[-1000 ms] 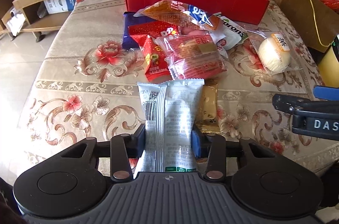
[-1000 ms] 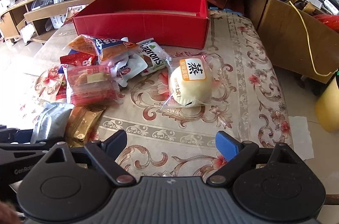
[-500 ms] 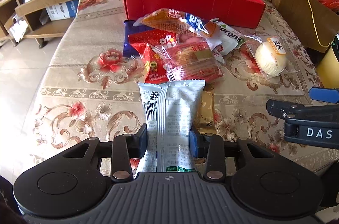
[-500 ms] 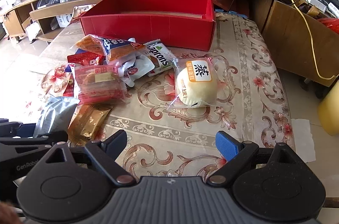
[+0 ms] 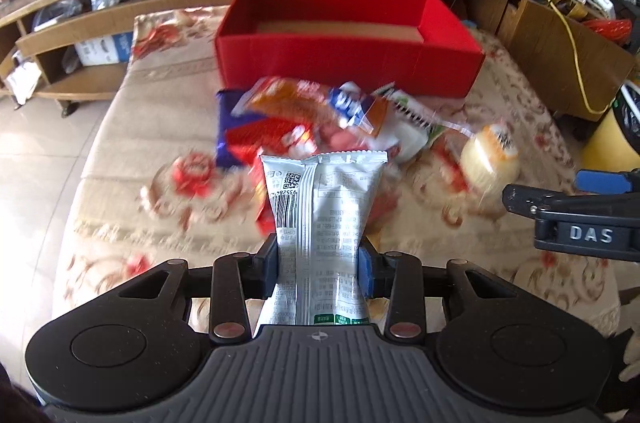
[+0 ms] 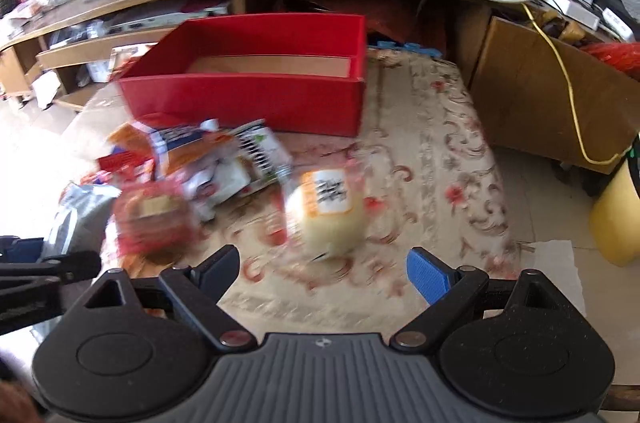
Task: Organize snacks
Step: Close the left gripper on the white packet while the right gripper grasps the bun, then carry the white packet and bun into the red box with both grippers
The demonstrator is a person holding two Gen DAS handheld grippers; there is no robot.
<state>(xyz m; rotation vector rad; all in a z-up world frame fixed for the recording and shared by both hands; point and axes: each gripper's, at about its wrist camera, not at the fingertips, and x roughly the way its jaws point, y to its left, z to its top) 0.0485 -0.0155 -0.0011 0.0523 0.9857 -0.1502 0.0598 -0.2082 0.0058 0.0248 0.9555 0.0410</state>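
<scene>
You had the left tongs (image 5: 318, 265) pinching a silver-grey foil snack packet with a barcode and small print (image 5: 322, 207), its pads pressed against the packet's lower sides while the crimped top edge stood up ahead of the fingers. The packet looked clear of the table with the floral cream cloth (image 5: 120, 127), so the step in hand read as carrying the first pick toward the open red cardboard box (image 5: 348, 63) at the far end of the table, whose brown floor showed bare.

Your right tongs (image 6: 322, 265) were spread wide with nothing between them, hovering above the cloth just near of the round pale bun in a clear wrapper with an orange label (image 6: 326, 211). That bun lay apart to the right of the loose heap of red, orange and blue snack wrappers (image 5: 304, 115), which sat just near of the box's front wall.

Judging from this, the next move called for lifting the packet high enough to pass over the heap and the red wall, then letting go only once it was above the box floor. The foil is slick and the grip was low on it, so it could slip or flop.
</scene>
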